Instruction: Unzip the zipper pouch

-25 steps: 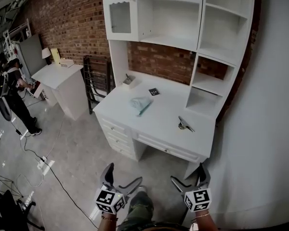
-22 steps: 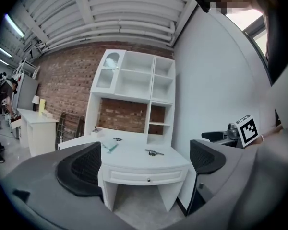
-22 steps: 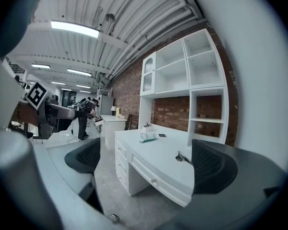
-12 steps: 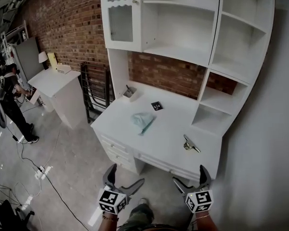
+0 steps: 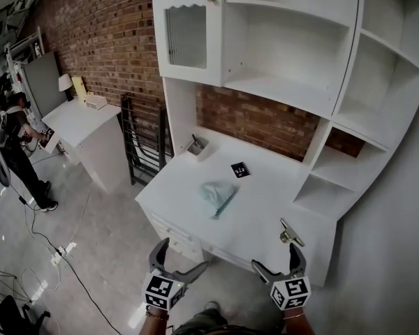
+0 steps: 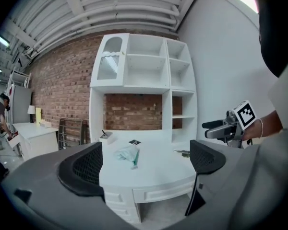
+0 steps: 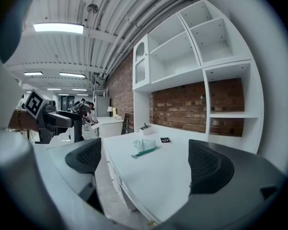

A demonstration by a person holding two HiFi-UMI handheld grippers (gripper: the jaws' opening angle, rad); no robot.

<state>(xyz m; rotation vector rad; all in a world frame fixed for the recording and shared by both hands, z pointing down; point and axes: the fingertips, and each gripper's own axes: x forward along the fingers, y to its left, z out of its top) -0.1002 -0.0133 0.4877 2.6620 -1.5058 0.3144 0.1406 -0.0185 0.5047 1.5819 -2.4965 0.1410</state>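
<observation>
Pouch (image 5: 217,195) well beyond both jaws

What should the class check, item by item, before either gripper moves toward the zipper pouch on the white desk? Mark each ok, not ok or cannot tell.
1. Zipper pouch lies in plain view on the desk: ok.
2. Left gripper open, nothing between its jaws: ok.
3. Right gripper open, nothing between its jaws: ok.
4. Grippers close enough to take the pouch: not ok; both hang short of the desk's front edge.
5. Where the zipper pull sits: cannot tell; too small to make out.
6. Pouch free of neighbours: ok; the metal clip and the black card lie apart from it.
</observation>
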